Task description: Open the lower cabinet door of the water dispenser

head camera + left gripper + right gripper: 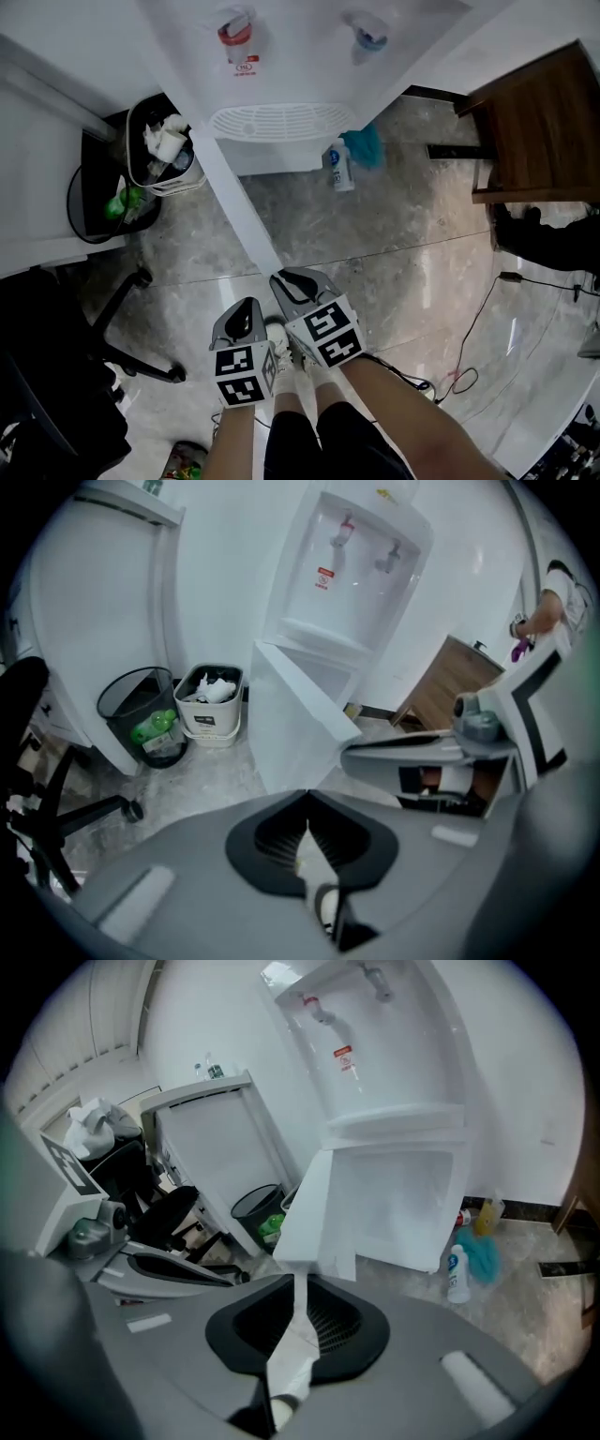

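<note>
Lower cabinet door of the one water dispenser stands swung wide open, its free edge just beside my right gripper. Both my claws, that one and the left gripper, are clenched on nothing. Two bins, a white bin and a black mesh bin, sit left of the dispenser.

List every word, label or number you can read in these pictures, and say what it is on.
Red label on the water dispenser: too small to read.
Blue label on the white bottle: blurred.
Black label on the white bin: unreadable.
Nothing here can be quoted.
</note>
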The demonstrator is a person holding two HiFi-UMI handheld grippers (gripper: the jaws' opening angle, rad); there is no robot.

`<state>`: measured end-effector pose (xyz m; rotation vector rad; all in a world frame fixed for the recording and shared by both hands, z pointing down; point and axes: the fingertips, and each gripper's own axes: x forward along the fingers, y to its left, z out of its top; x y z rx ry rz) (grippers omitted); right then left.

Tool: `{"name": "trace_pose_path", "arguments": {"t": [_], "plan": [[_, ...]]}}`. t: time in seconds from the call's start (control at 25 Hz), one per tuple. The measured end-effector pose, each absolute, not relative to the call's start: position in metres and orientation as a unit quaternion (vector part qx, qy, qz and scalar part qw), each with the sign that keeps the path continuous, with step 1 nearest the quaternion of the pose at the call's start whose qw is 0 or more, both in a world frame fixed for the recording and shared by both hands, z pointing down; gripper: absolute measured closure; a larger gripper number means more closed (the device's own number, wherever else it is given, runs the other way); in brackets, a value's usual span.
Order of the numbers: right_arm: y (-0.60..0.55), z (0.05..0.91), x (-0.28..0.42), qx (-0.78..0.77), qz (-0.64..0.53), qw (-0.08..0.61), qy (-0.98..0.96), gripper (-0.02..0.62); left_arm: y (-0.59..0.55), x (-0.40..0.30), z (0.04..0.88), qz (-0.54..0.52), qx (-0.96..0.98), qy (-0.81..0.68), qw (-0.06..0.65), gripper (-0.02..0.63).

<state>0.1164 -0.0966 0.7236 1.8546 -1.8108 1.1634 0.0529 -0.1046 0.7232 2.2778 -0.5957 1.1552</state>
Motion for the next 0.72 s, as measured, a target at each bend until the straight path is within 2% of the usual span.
{"name": "trace_pose_path", "arguments": {"t": [0.08, 0.52, 0.72], "plan": [[-0.104, 0.724, 0.104, 0.64, 0.409, 0.148, -0.633, 0.598, -0.108, 0.043, 0.724, 0.426, 0.837, -0.228, 0.258, 0.6], [-0.101, 0.723, 0.1, 0.66, 0.418, 0.15, -0.606, 0.598, -0.107, 0.035, 0.718, 0.422, 0.838, -0.224, 0.261, 0.6], [-0.069, 0.69, 0.108, 0.682, 0.432, 0.117, -0.578, 0.598, -0.091, 0.044, 0.687, 0.423, 0.841, -0.204, 0.269, 0.6]]}}
